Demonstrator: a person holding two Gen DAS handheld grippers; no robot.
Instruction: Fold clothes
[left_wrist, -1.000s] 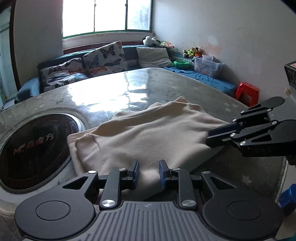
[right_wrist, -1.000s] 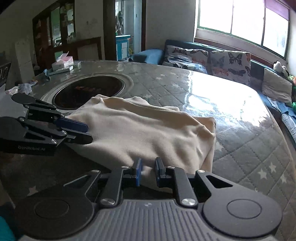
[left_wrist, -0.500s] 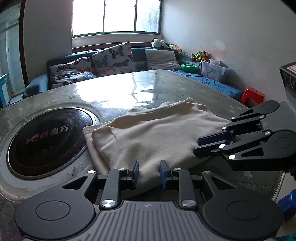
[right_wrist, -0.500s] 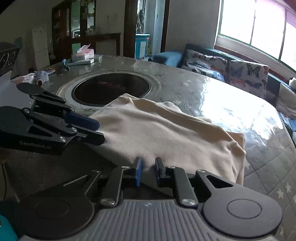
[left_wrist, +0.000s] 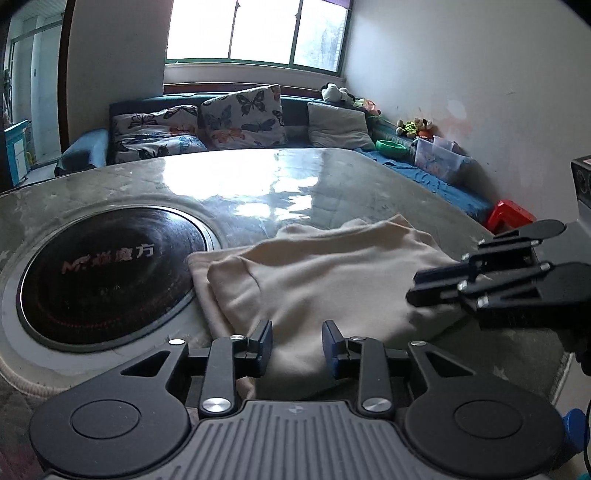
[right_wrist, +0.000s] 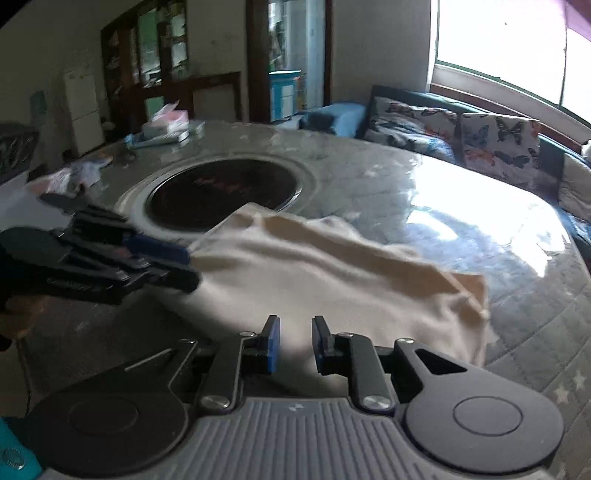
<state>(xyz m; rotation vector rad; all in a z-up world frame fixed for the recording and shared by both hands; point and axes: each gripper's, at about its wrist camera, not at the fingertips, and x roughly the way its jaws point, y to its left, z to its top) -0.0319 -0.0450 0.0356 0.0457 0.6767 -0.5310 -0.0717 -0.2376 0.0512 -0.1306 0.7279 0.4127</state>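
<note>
A cream garment (left_wrist: 314, 273) lies folded on the round glass-topped table (left_wrist: 258, 177), with its left corner over the rim of the dark inset hob (left_wrist: 107, 269). My left gripper (left_wrist: 297, 347) sits at the garment's near edge. Its jaws stand narrowly apart with cloth between them. My right gripper (right_wrist: 295, 343) holds the near edge of the garment (right_wrist: 314, 273) further right, with an even narrower gap. Each gripper shows in the other's view: the right gripper (left_wrist: 412, 286) at the garment's right side, the left gripper (right_wrist: 188, 269) blurred at its left side.
The hob (right_wrist: 221, 192) takes up the table's left half. A tissue box (right_wrist: 166, 122) and loose clutter (right_wrist: 81, 170) lie on the far left of the table. Behind it are a sofa with butterfly cushions (left_wrist: 240, 114), a plastic box (left_wrist: 439, 158) and a red stool (left_wrist: 509, 214).
Both grippers have drawn back and risen, so more of the table and hob shows. The gap between each pair of fingers is slightly wider. The right wrist view is now blurred by motion.
</note>
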